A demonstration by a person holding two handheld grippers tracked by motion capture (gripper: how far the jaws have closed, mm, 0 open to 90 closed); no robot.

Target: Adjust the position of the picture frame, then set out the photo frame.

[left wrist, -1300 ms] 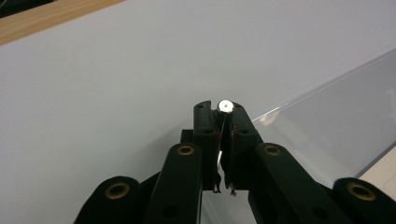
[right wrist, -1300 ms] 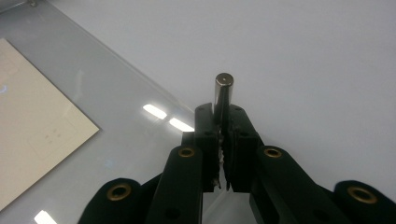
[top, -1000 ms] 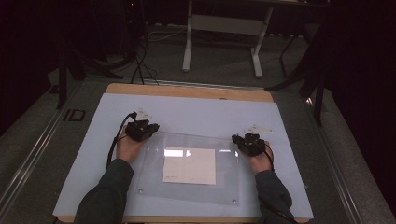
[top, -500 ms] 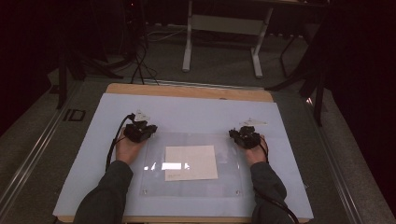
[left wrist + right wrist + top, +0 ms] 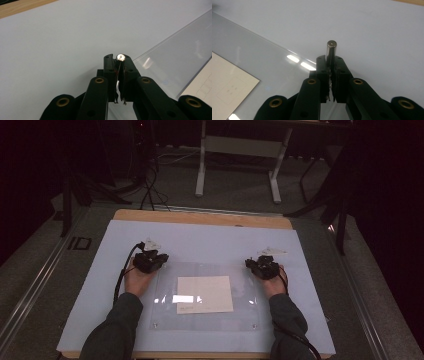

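Note:
A clear plastic plate (image 5: pixel 165 290) lies on the pale mat (image 5: pixel 200 240), with a cream paper sheet (image 5: pixel 204 293) under its middle. My left gripper (image 5: pixel 150 260) rests at the plate's far left corner. In the left gripper view its jaws (image 5: pixel 117 60) are shut on a small metal pin (image 5: pixel 121 57), beside the plate edge (image 5: pixel 175 62) and the paper (image 5: pixel 202 85). My right gripper (image 5: pixel 263 266) sits at the plate's far right corner. It (image 5: pixel 331 60) is shut on a steel pin (image 5: pixel 331 48) that sticks out past the tips over the plate's edge (image 5: pixel 249 50).
The mat covers a wooden table whose far edge (image 5: pixel 200 217) shows bare. Small screws mark the plate's near corners (image 5: pixel 156 325). Beyond the table stand a white desk frame (image 5: pixel 240 150) and dark cables (image 5: pixel 150 185) on the floor.
My right gripper has shifted slightly away and to the left. The paper sits a little farther from the near edge than a second ago. The left gripper has stayed put.

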